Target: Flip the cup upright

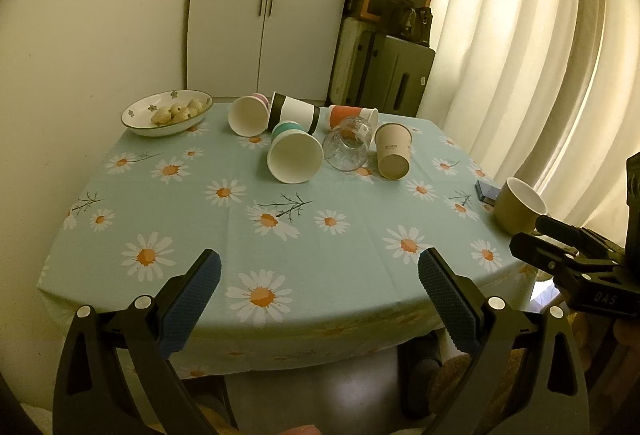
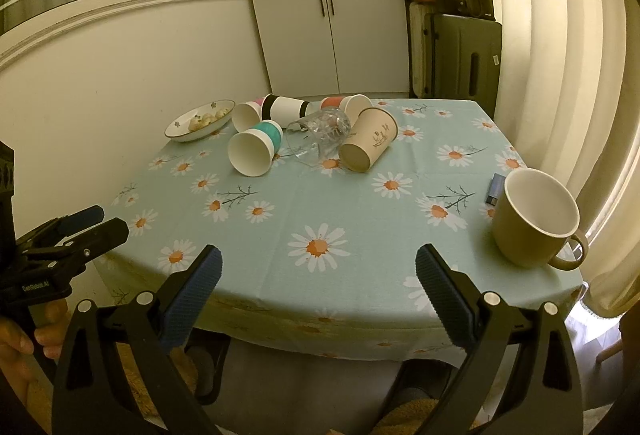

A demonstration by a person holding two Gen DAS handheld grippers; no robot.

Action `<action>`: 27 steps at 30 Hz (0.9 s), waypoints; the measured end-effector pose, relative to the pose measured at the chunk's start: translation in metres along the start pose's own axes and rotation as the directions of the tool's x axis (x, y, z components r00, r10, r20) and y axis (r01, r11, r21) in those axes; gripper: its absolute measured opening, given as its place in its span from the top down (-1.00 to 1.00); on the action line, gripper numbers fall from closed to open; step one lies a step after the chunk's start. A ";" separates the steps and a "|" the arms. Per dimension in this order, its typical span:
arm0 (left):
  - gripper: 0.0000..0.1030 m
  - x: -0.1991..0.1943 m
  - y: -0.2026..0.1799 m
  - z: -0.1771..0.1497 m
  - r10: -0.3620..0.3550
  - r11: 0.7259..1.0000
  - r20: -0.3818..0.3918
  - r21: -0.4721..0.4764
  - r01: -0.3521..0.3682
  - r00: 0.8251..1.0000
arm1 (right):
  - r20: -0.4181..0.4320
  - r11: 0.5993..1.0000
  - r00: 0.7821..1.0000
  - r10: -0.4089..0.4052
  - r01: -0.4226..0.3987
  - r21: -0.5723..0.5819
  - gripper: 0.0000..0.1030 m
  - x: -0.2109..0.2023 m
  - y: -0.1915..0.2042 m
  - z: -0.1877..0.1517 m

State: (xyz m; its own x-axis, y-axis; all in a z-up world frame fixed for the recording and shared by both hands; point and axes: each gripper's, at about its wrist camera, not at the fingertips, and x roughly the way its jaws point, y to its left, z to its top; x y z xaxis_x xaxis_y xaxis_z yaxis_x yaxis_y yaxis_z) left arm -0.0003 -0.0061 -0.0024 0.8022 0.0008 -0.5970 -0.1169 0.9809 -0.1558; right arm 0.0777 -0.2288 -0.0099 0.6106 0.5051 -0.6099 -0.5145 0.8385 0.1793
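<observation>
Several cups lie on their sides at the far middle of the table: a teal-banded paper cup (image 1: 295, 154) (image 2: 252, 150), a clear glass (image 1: 347, 147) (image 2: 320, 133), a beige paper cup (image 1: 393, 151) (image 2: 369, 143), a pink cup (image 1: 248, 115), a black-and-white cup (image 1: 294, 112) and an orange-banded cup (image 1: 352, 115). An olive mug (image 2: 534, 221) (image 1: 518, 209) stands upright at the right edge. My left gripper (image 1: 320, 277) is open and empty over the near edge. My right gripper (image 2: 319, 275) is open and empty, near the mug's left.
A daisy-print tablecloth (image 1: 280, 235) covers the table. A bowl of small pastries (image 1: 167, 112) (image 2: 200, 120) sits at the far left. A small dark blue box (image 2: 495, 188) lies by the mug. Curtains hang at right; a cabinet, suitcase and boxes stand behind.
</observation>
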 end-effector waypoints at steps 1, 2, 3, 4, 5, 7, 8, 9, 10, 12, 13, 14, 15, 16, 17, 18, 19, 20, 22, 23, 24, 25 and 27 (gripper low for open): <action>-0.87 0.000 -0.001 -0.001 0.000 1.000 0.000 0.001 0.000 1.000 | 0.000 1.000 1.000 0.000 0.000 0.000 -0.87 0.000 0.000 0.000; -0.87 0.000 -0.002 -0.002 -0.001 1.000 0.000 0.001 0.001 1.000 | 0.000 1.000 1.000 0.000 0.000 0.000 -0.87 0.000 0.000 -0.001; -0.87 0.000 -0.002 -0.002 -0.002 1.000 0.000 0.003 0.002 1.000 | 0.000 1.000 1.000 -0.001 0.001 0.000 -0.87 0.000 0.000 0.000; -0.87 0.001 -0.003 -0.002 -0.002 1.000 -0.001 0.005 0.002 1.000 | 0.000 1.000 1.000 -0.001 0.001 0.000 -0.87 0.000 0.000 0.000; -0.87 0.001 -0.004 -0.002 -0.002 1.000 -0.002 0.006 0.002 1.000 | -0.001 1.000 1.000 -0.001 0.001 0.000 -0.87 0.000 0.000 0.000; -0.87 0.000 -0.004 -0.002 -0.003 1.000 -0.003 0.008 0.003 1.000 | -0.002 1.000 1.000 -0.001 0.001 0.001 -0.87 0.000 0.000 -0.001; -0.87 0.000 -0.005 -0.002 -0.003 1.000 -0.002 0.008 0.003 1.000 | -0.003 1.000 1.000 0.000 0.000 0.002 -0.87 0.001 0.000 -0.001; -0.87 0.000 -0.005 -0.002 -0.003 1.000 -0.003 0.007 0.003 1.000 | -0.005 1.000 1.000 -0.002 0.002 0.001 -0.87 0.001 -0.001 -0.001; -0.87 0.000 -0.005 -0.002 -0.003 1.000 -0.003 0.007 0.003 1.000 | -0.006 1.000 1.000 -0.003 0.003 0.002 -0.87 0.002 -0.001 -0.002; -0.87 0.000 -0.005 -0.002 -0.003 1.000 -0.004 0.007 0.003 1.000 | -0.008 1.000 1.000 0.001 0.000 0.004 -0.87 0.003 -0.002 -0.002; -0.87 0.000 -0.005 -0.002 -0.003 1.000 -0.004 0.008 0.003 1.000 | -0.009 1.000 1.000 0.001 -0.001 0.004 -0.87 0.002 -0.003 -0.002; -0.87 0.000 -0.005 -0.002 -0.002 1.000 -0.003 0.008 0.003 1.000 | -0.009 1.000 1.000 0.004 -0.004 0.005 -0.87 0.002 -0.003 -0.003; -0.87 0.000 -0.005 -0.002 -0.002 1.000 -0.003 0.009 0.002 1.000 | -0.008 1.000 1.000 0.002 -0.002 0.004 -0.87 0.002 -0.002 -0.002; -0.87 0.000 -0.005 -0.002 -0.003 1.000 -0.004 0.009 0.003 1.000 | -0.009 1.000 1.000 0.000 0.000 0.002 -0.87 0.002 -0.003 -0.003; -0.87 0.000 -0.005 -0.002 -0.003 1.000 -0.004 0.008 0.003 1.000 | -0.011 1.000 1.000 0.002 -0.002 0.004 -0.87 0.003 -0.003 -0.001; -0.87 0.000 -0.005 -0.002 -0.003 1.000 -0.004 0.009 0.003 1.000 | -0.011 1.000 1.000 0.002 -0.002 0.003 -0.87 0.003 -0.003 -0.001; -0.87 0.000 -0.005 -0.002 -0.003 1.000 -0.004 0.008 0.003 1.000 | -0.011 1.000 1.000 -0.002 0.002 0.001 -0.87 0.003 -0.002 -0.001; -0.87 0.000 -0.005 -0.002 -0.003 1.000 -0.004 0.007 0.003 1.000 | -0.011 1.000 1.000 0.001 -0.001 0.002 -0.87 0.003 -0.003 -0.001; -0.87 0.000 -0.005 -0.002 -0.003 1.000 -0.003 0.007 0.003 1.000 | -0.012 1.000 1.000 0.001 -0.001 0.002 -0.87 0.003 -0.003 -0.001; -0.87 0.000 -0.005 -0.002 -0.003 1.000 -0.003 0.007 0.003 1.000 | -0.011 1.000 1.000 0.000 0.000 0.003 -0.87 0.003 -0.003 -0.001; -0.87 0.000 -0.005 -0.002 -0.003 1.000 -0.004 0.007 0.003 1.000 | -0.011 1.000 1.000 0.001 -0.001 0.003 -0.87 0.003 -0.002 -0.001; -0.87 0.000 -0.006 -0.002 -0.003 1.000 -0.004 0.007 0.003 1.000 | -0.012 1.000 1.000 0.000 0.000 0.002 -0.87 0.003 -0.002 -0.001; -0.87 0.000 -0.005 -0.002 -0.003 1.000 -0.003 0.007 0.003 1.000 | -0.012 1.000 1.000 0.001 -0.001 0.002 -0.87 0.003 -0.002 -0.001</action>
State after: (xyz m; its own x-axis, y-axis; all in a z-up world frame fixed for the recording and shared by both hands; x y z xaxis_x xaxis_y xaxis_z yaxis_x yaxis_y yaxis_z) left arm -0.0009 -0.0115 -0.0033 0.8006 -0.0029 -0.5992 -0.1102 0.9822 -0.1520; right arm 0.0798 -0.2295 -0.0132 0.6031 0.5030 -0.6191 -0.5135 0.8387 0.1813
